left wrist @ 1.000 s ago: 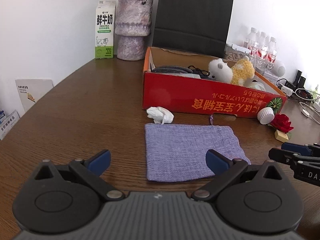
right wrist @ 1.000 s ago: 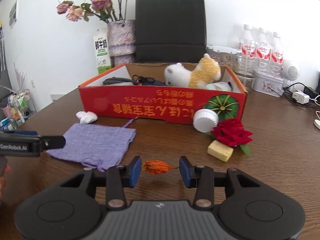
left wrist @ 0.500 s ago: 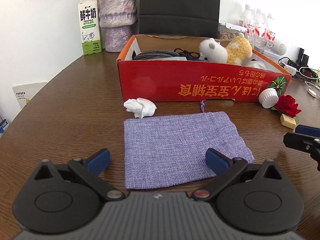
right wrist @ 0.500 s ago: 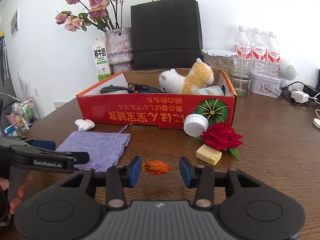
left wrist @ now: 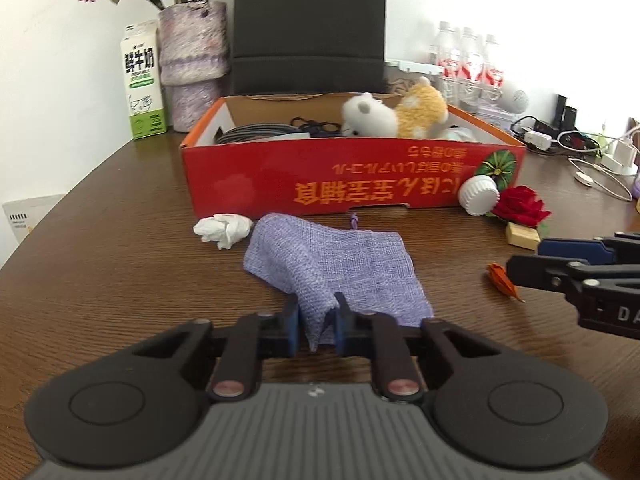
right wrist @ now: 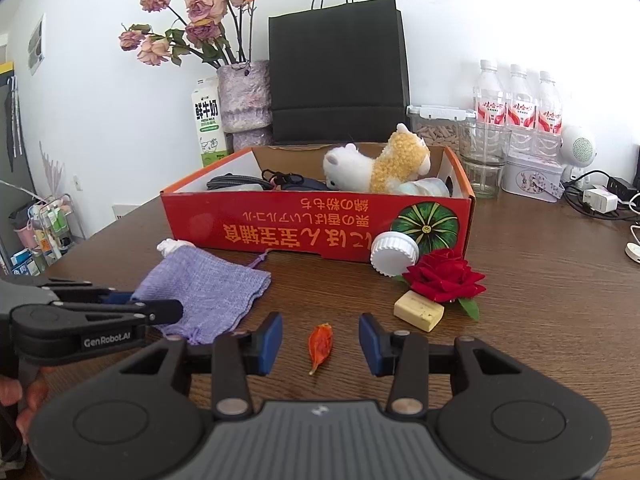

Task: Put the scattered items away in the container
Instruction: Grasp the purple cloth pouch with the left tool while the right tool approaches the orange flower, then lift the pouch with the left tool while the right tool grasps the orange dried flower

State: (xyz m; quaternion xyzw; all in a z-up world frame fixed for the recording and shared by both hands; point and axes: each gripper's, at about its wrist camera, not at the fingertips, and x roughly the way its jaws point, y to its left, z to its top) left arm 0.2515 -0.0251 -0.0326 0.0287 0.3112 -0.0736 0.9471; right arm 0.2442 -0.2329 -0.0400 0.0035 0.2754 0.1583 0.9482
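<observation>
the left gripper [left wrist: 316, 330] has moved in, its fingers closing and pinching the purple pouch [left wrist: 340, 268], while the right gripper [right wrist: 320, 340] hovers half open around an orange petal [right wrist: 319, 346] on the surface [right wrist: 540, 300].

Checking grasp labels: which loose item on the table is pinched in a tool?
The purple cloth pouch, bunched between the closing left tool; the orange petal lies untouched between the right tool's fingers.

Table: dark wood table [right wrist: 540, 300].
On it: red box [left wrist: 352, 178], purple pouch [left wrist: 344, 264], crumpled tissue [left wrist: 222, 230], white cap [right wrist: 394, 254], rose [right wrist: 444, 276], yellow block [right wrist: 418, 312], orange petal [right wrist: 319, 342].
Back edge: milk carton [left wrist: 142, 88], vase [left wrist: 194, 64].
</observation>
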